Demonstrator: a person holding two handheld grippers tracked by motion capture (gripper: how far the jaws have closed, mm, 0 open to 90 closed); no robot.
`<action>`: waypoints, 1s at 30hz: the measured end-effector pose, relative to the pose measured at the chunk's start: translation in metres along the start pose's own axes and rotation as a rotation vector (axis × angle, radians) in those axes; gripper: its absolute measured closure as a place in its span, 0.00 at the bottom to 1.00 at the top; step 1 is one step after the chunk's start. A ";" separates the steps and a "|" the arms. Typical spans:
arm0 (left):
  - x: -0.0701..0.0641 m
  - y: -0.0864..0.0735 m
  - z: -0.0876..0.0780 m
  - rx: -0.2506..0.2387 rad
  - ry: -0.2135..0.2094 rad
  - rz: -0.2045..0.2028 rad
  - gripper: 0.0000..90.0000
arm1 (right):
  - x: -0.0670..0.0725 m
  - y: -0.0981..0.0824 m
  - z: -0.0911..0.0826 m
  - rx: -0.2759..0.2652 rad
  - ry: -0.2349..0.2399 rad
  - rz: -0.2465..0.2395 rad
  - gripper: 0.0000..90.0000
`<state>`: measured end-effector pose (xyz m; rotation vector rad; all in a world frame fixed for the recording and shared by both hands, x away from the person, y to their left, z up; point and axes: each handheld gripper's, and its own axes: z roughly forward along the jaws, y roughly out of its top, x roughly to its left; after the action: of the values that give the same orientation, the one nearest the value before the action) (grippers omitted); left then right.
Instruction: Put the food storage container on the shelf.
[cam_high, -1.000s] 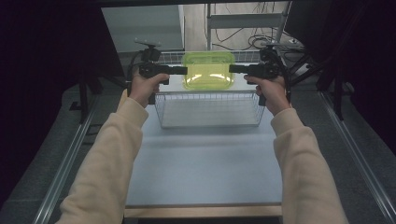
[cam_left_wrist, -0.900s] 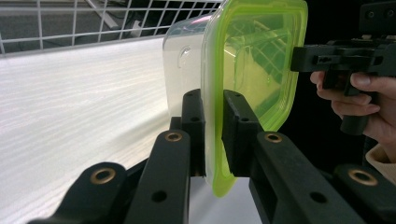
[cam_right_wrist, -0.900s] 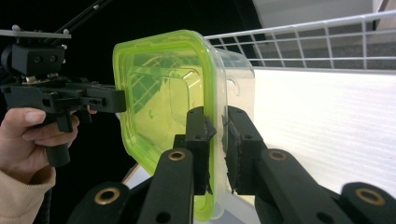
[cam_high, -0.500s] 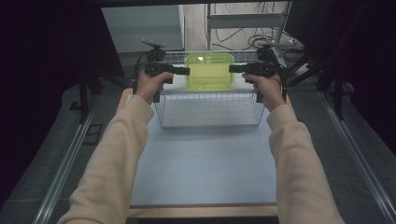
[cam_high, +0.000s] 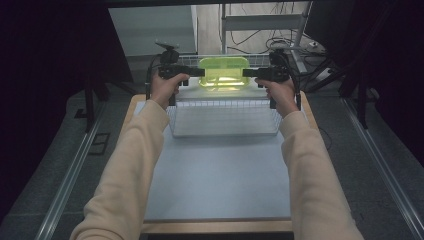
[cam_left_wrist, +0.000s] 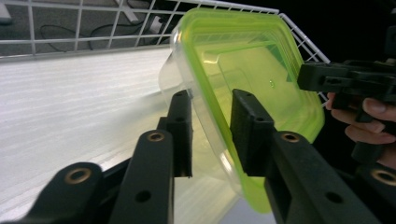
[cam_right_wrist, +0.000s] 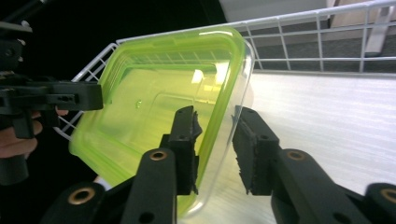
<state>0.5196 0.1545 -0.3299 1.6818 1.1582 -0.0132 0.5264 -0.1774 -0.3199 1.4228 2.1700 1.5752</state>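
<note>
High view: the green-lidded container (cam_high: 223, 74) sits at the far end of the wire basket (cam_high: 225, 129). Left gripper (cam_high: 200, 73) and right gripper (cam_high: 247, 73) have just been opening, their jaws loosely straddling its rims; withdrawing crookedly could snag and tip it.

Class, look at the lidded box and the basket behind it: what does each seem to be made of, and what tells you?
Box: probably clear, glossy plastic; the table shows through its wall.
Its lid: likely translucent yellow-green plastic, smooth, with a bright glare spot.
Basket: seemingly thin metal wire with a white coating, a grid of straight rods; the coating type is uncertain.
</note>
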 end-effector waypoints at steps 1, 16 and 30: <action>0.001 -0.001 0.001 0.000 0.002 -0.001 0.73 | 0.000 0.000 0.000 0.002 -0.009 -0.007 0.72; -0.004 -0.001 0.001 -0.044 0.046 0.014 0.10 | 0.008 -0.002 -0.019 -0.058 -0.016 -0.054 0.42; -0.050 -0.031 -0.055 -0.084 0.036 0.161 0.13 | 0.015 -0.030 -0.054 -0.092 0.029 -0.146 0.38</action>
<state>0.4443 0.1612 -0.3025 1.7017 1.0327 0.1641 0.4695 -0.2043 -0.3122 1.1936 2.1333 1.6291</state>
